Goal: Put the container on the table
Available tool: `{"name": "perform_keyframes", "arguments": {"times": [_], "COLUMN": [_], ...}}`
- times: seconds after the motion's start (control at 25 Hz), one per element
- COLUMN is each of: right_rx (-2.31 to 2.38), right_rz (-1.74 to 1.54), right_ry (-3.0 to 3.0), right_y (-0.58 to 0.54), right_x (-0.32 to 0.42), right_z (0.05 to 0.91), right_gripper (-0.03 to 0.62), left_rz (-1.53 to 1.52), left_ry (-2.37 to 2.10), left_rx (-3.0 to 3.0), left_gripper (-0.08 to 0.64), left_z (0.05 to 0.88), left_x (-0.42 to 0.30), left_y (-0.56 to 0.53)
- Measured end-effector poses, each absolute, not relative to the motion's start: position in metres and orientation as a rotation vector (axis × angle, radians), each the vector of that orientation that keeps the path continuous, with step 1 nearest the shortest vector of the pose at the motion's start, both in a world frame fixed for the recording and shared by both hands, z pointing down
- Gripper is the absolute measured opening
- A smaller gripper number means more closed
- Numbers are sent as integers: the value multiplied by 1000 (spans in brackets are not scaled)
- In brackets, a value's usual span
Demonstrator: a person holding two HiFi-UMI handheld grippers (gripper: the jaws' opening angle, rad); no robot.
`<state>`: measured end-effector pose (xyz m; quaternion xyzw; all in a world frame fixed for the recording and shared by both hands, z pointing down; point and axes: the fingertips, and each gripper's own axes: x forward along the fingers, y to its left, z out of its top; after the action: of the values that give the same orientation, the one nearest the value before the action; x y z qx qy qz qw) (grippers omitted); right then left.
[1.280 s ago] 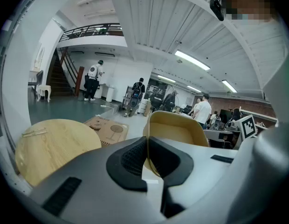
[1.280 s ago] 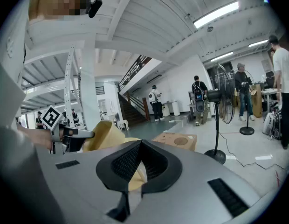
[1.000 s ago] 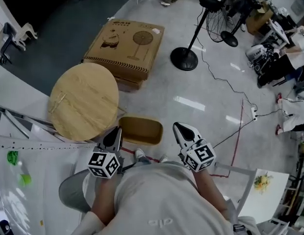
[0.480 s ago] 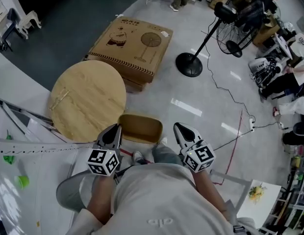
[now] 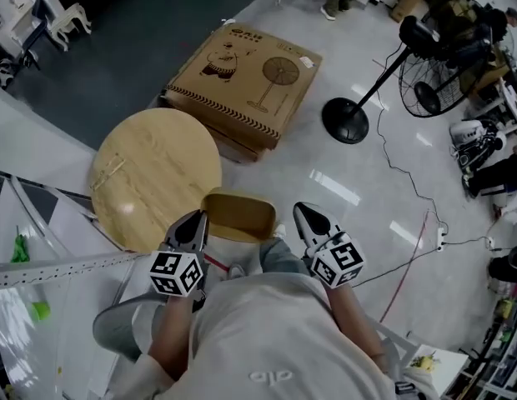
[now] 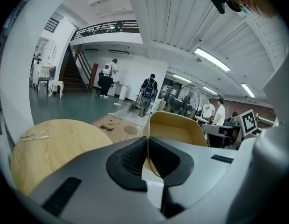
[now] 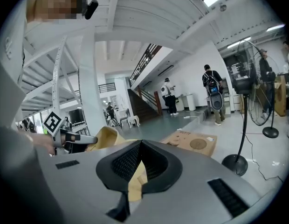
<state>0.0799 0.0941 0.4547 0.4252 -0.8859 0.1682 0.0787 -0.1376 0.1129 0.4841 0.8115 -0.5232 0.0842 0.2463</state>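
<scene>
- Your left tool (image 5: 192, 226) is clamped shut on the rim of the container (image 5: 239, 217) that faces the round worktop (image 5: 154, 177).
- Your right tool (image 5: 306, 221) pinches the rim farthest from that worktop.
- The container hangs just beside the worktop's edge.

From the head view we only get the far part of the container (image 5: 238, 215); its near side disappears under the person's knee (image 5: 279, 257). In the left gripper view the left gripper (image 6: 147, 142) blocks the container's lower half, so we just see the rim pinched in the jaws, and it covers the near edge of the table (image 6: 56, 146) too. The right gripper view is worse: the right gripper (image 7: 140, 144) hides nearly all of the container, with only a tan strip showing in its closed jaws. The 2 people (image 6: 107, 76) by the stairs are too small to make out.
</scene>
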Motion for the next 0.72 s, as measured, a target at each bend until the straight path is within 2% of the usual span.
{"name": "perform_keyframes", "arguments": {"times": [0.24, 0.72], "right_rx": [1143, 974], "right_rz": [524, 585], "right_ry": [-2697, -2750], "right_y": [16, -68], "right_x": [104, 133], "right_z": [462, 466], "right_gripper": [26, 26], "left_rz": [256, 331], "left_ry": [-1492, -1615], "left_rx": [2139, 1990], "left_gripper": [28, 28], "left_z": [488, 498], "left_x": [-109, -82], "left_y": [47, -9]}}
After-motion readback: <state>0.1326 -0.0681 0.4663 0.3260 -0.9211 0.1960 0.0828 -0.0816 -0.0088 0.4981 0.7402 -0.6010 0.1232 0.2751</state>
